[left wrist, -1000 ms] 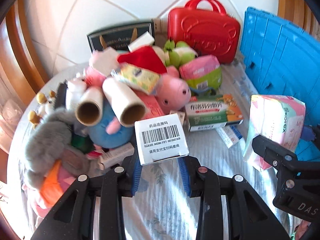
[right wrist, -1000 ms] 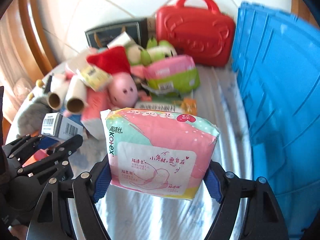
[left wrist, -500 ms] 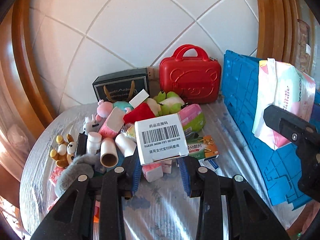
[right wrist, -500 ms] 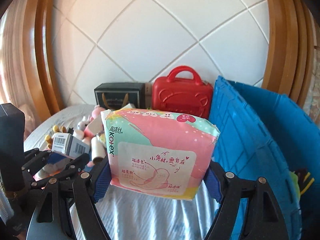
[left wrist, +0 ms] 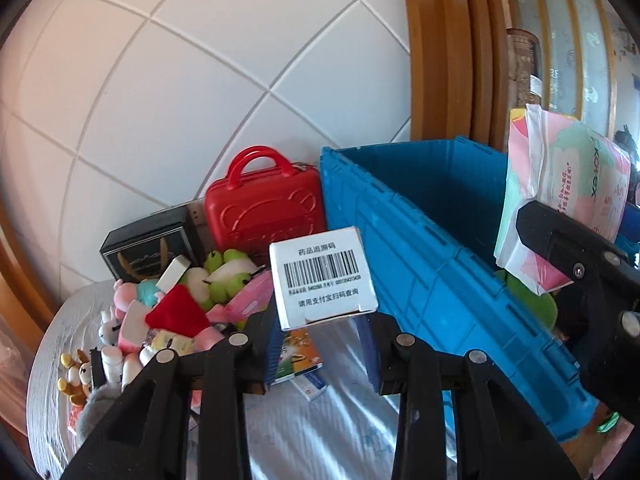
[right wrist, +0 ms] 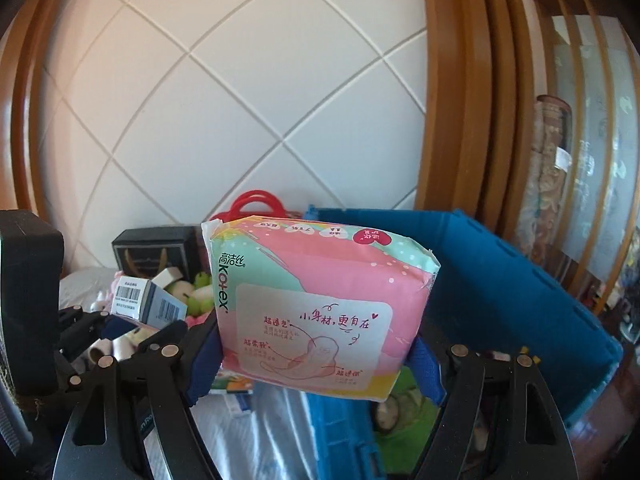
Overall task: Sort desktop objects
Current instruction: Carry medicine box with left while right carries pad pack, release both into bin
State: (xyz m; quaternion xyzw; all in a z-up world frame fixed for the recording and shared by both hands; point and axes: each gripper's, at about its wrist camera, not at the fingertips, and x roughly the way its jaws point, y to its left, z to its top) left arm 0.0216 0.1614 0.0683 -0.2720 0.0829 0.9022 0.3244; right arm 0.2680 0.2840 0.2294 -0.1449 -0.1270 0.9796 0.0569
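My left gripper is shut on a small white medicine box with a barcode, held high above the table just left of the blue crate. My right gripper is shut on a pink and green pad pack, held over the crate's near rim. The pad pack and the right gripper also show at the right of the left wrist view. The medicine box shows at the left of the right wrist view.
A pile of plush toys, rolls and boxes covers the table's left part. A red case and a black box stand against the tiled wall. A green object lies inside the crate. A wooden frame rises behind.
Both grippers have risen well above the table and swung right towards the blue crate, each still holding its object. The pad pack is now over the crate.
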